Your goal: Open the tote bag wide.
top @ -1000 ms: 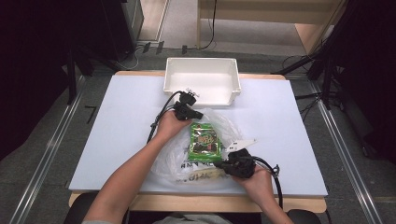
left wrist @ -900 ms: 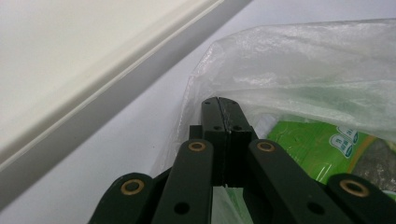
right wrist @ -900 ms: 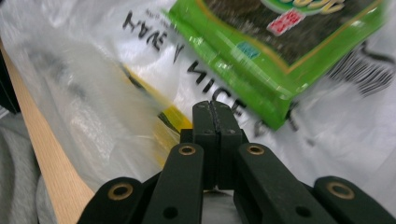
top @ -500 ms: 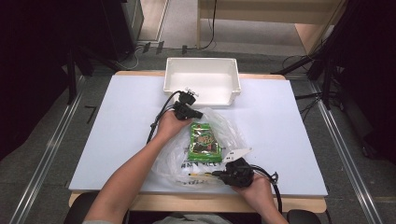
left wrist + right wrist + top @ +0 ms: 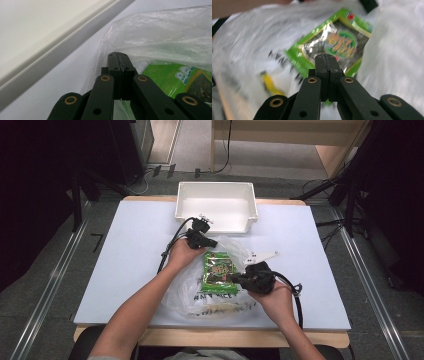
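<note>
Your right hand-held gripper (image 5: 235, 279) has risen, pinching green packet (image 5: 219, 272) | left hand-held gripper (image 5: 214, 243) pinches clear bag (image 5: 200, 292) | worktop (image 5: 125, 250).

High view: even overhead light on the pale blue-white table (image 5: 125, 250), dark surroundings, soft shadows. Right gripper view: motion blur smears the crinkled clear plastic bag (image 5: 249, 37) and the glossy green snack packet (image 5: 337, 42), which carries glare. Left gripper view: sharp, bright, diffuse.

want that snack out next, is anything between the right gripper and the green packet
Yes: the clear plastic bag wraps around the green snack packet, so its film lies between the right gripper and the packet, beside the packet's right edge.
</note>
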{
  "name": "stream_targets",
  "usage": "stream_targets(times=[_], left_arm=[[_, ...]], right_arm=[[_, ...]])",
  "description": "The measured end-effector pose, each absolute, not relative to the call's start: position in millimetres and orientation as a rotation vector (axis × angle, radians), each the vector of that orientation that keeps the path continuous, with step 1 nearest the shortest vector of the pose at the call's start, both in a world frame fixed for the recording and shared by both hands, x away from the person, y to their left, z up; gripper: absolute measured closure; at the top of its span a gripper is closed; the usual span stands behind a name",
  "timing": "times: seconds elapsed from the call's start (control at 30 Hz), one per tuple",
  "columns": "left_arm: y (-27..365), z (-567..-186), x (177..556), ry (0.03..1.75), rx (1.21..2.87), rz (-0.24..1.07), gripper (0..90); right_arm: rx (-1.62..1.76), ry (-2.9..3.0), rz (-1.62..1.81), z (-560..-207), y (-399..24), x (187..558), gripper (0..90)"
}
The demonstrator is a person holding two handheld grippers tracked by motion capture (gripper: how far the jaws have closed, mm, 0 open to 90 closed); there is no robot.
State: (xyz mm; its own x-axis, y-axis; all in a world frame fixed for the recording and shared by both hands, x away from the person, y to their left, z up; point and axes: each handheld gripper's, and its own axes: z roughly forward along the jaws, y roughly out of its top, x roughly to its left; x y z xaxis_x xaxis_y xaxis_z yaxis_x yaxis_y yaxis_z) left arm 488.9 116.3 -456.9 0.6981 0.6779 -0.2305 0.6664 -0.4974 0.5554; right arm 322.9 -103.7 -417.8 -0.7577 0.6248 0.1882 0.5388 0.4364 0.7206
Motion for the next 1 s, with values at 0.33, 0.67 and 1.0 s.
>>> stream_targets(times=[0.33,0.67,1.0], left_arm=[[115.0,-457.4,488.2,1.024,2.270,0.021,90.0],[114.2,-457.7,487.6,1.013,2.275,0.031,90.0],[112.7,-457.8,487.0,0.998,2.287,0.047,90.0]], right_arm=[[1.126,2.495,1.215,-420.9,-99.4,366.5,90.0],[1.276,2.403,1.157,-439.0,-119.6,395.9,90.0],[1.369,2.358,1.090,-457.6,-136.5,407.5,90.0]])
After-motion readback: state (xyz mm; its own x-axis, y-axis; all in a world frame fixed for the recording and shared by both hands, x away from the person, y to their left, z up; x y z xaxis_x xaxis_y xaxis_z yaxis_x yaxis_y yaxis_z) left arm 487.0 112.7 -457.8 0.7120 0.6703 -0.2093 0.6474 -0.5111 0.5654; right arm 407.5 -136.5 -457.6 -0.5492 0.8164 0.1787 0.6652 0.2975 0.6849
